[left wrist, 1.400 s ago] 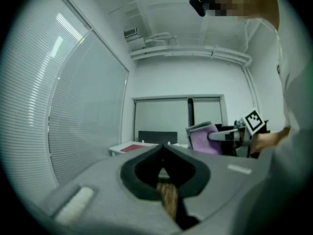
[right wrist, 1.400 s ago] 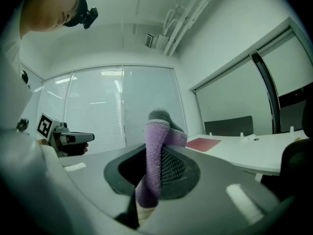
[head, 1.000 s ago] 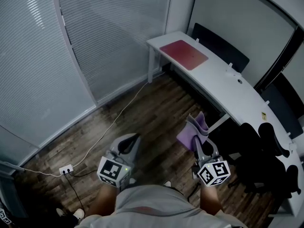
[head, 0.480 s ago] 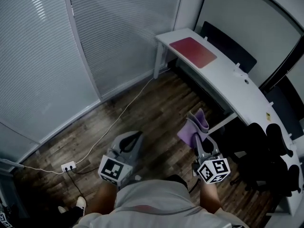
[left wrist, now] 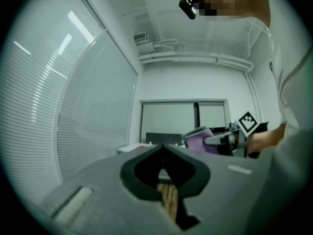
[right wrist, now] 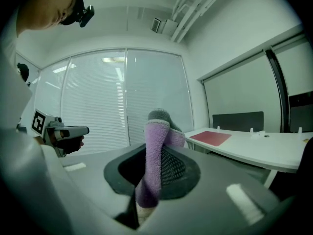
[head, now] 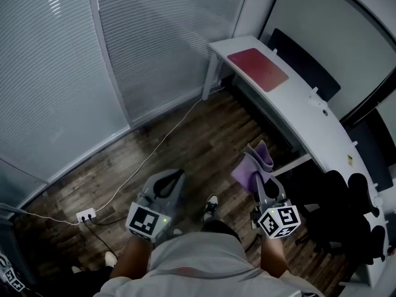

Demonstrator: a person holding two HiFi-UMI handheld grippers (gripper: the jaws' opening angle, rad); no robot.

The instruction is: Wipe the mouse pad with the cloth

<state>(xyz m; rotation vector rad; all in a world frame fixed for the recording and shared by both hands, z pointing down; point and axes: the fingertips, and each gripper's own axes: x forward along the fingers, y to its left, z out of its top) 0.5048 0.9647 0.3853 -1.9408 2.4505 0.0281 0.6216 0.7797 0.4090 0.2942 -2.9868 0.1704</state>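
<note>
Well short of the white desk point(head: 309, 113), on the wood floor point(head: 185, 144), my right gripper point(head: 257, 177) clamps the purple cloth point(head: 250, 166); my left gripper point(head: 173, 179) is closed, empty. The red mouse pad point(head: 257, 69) lies at the desk's far end.

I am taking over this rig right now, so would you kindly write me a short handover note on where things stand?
Left gripper: jaws together, nothing between them, held low in front of the person.
Right gripper: shut on the purple cloth, which sticks out past the jaws.
The red mouse pad lies near the far end of the white desk, ahead and to the right, apart from both grippers.
Done: cloth in hand.
Left: go up to the desk and wipe the pad; the cloth has not yet touched it.
</note>
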